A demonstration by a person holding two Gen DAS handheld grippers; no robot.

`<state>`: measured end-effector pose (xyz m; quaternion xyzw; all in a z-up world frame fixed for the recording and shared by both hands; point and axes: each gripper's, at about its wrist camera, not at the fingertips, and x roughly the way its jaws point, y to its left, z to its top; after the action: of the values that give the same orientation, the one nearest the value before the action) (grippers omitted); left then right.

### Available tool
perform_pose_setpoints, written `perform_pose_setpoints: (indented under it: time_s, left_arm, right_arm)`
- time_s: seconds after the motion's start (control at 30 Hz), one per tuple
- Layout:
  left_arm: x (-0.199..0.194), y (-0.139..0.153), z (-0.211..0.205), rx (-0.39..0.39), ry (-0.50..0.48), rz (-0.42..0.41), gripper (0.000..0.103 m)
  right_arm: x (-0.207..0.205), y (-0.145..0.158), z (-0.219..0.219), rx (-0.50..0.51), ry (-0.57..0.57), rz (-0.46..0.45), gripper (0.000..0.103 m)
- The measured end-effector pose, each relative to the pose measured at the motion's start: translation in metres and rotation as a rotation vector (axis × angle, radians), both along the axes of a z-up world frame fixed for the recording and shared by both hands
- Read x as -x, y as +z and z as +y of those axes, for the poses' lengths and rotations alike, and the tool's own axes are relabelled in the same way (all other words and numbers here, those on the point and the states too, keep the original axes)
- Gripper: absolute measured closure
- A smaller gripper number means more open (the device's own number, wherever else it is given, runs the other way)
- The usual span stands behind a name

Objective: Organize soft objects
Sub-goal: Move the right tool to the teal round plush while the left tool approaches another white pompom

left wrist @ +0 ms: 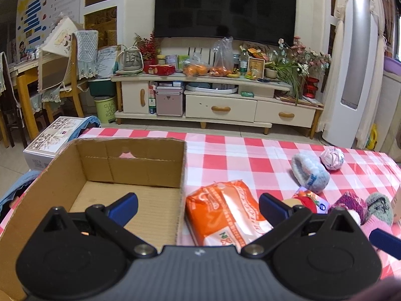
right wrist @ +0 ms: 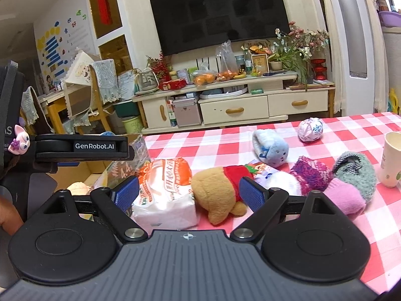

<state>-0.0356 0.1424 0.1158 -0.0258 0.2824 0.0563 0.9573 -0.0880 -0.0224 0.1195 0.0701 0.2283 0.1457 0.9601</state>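
Note:
An open cardboard box (left wrist: 130, 175) stands at the table's left, and its inside shows bare. Right beside it lies an orange tissue pack (left wrist: 225, 215) (right wrist: 165, 190). A brown bear plush in a red shirt (right wrist: 218, 190) lies against the pack. My left gripper (left wrist: 198, 207) is open, straddling the box's right wall and the pack. My right gripper (right wrist: 189, 193) is open above the pack and the bear, holding nothing. Farther right lie a blue plush (right wrist: 270, 148) (left wrist: 310, 173), a fabric ball (right wrist: 310, 129) (left wrist: 333, 158), a purple knit piece (right wrist: 313, 175), a pink sock (right wrist: 345, 198) and a grey fuzzy slipper (right wrist: 358, 175).
A paper cup (right wrist: 391, 158) stands at the table's right edge. A white printed packet (right wrist: 265, 173) lies behind the bear. The checked tablecloth (left wrist: 250, 155) covers the table. Beyond the far edge are a TV cabinet (left wrist: 220, 105) and a printed carton (left wrist: 52, 140) at left.

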Motion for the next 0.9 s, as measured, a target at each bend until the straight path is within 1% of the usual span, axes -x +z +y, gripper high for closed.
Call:
perform_pose_setpoints:
  time_s: [0.33, 0.53, 0.77, 0.9]
  left_arm:
    - [0.001, -0.003, -0.020, -0.028, -0.043, -0.012, 0.001]
    - [0.003, -0.004, -0.033, -0.044, -0.081, -0.023, 0.001]
    - [0.003, -0.008, -0.050, -0.072, -0.127, -0.034, 0.001]
    - [0.004, -0.010, -0.061, -0.081, -0.165, -0.041, 0.001]
  right_arm:
    - [0.007, -0.003, -0.006, 0.022, -0.034, -0.022, 0.000]
    - [0.010, -0.007, -0.011, 0.023, -0.068, -0.017, 0.000]
    - [0.012, -0.010, -0.029, 0.011, -0.121, -0.020, 0.000]
    - [0.016, -0.012, -0.045, 0.015, -0.179, -0.036, 0.000]
